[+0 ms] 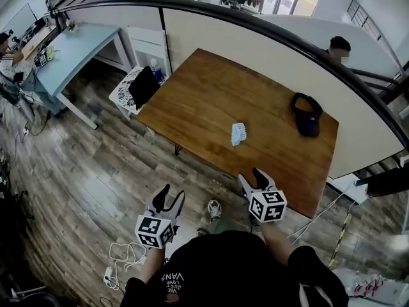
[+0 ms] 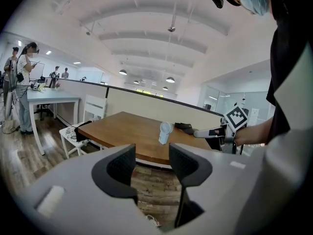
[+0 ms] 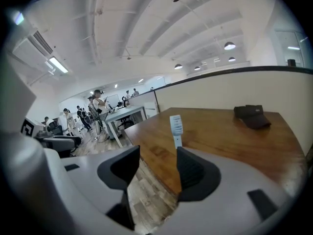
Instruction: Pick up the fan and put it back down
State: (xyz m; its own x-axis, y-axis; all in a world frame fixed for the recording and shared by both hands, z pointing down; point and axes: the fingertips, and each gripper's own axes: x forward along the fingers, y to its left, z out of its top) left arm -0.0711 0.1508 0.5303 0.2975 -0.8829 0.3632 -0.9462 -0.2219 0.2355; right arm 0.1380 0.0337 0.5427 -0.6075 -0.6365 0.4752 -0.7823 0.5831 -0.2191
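A small white fan (image 1: 238, 133) stands upright near the middle of a wooden table (image 1: 204, 88), well apart from a dark cap (image 1: 307, 114). The left gripper (image 1: 172, 194) and right gripper (image 1: 250, 175) hover by the table's near edge, jaws spread and empty.

I count one fan (image 1: 238, 133), one dark cap (image 1: 307, 114) and one wooden table (image 1: 204, 88) under them. I have two grippers in view, the left gripper (image 1: 174, 194) and the right gripper (image 1: 250, 175). Beyond that I make out one pale blue table (image 1: 80, 48) and one white chair (image 1: 123, 93).
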